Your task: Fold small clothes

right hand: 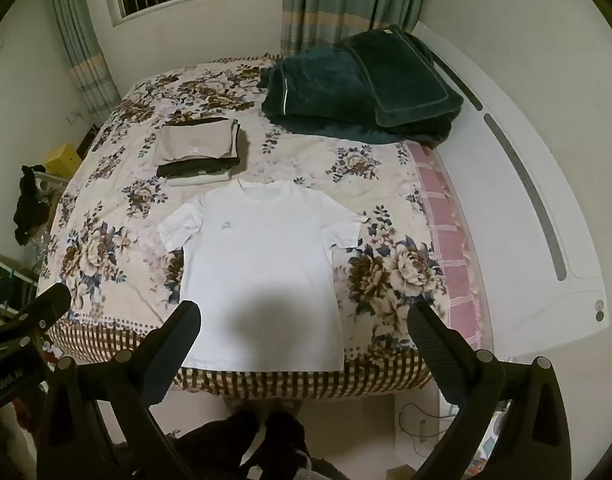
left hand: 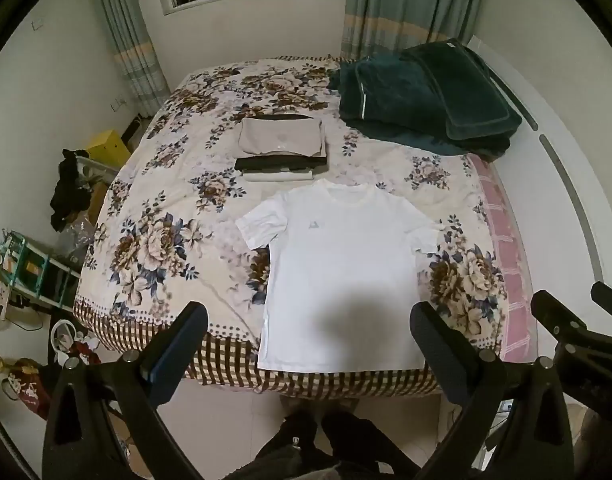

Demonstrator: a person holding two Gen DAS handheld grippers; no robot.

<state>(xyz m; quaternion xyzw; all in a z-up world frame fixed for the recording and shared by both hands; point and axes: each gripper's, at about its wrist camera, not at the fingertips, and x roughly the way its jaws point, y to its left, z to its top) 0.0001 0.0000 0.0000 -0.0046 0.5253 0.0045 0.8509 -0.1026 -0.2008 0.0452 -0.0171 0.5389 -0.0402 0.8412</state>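
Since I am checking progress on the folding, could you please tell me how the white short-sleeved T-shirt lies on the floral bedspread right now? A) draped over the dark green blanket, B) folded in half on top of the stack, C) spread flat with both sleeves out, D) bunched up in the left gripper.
C: the white short-sleeved T-shirt lies flat and unfolded, sleeves out, near the bed's front edge, with the left gripper and right gripper open and empty.

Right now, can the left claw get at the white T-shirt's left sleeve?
Probably yes. The left claw hangs open above the bed's near edge, and the white T-shirt lies flat with its left sleeve spread on the floral bedspread. Nothing lies between; the folded stack sits beyond the collar.
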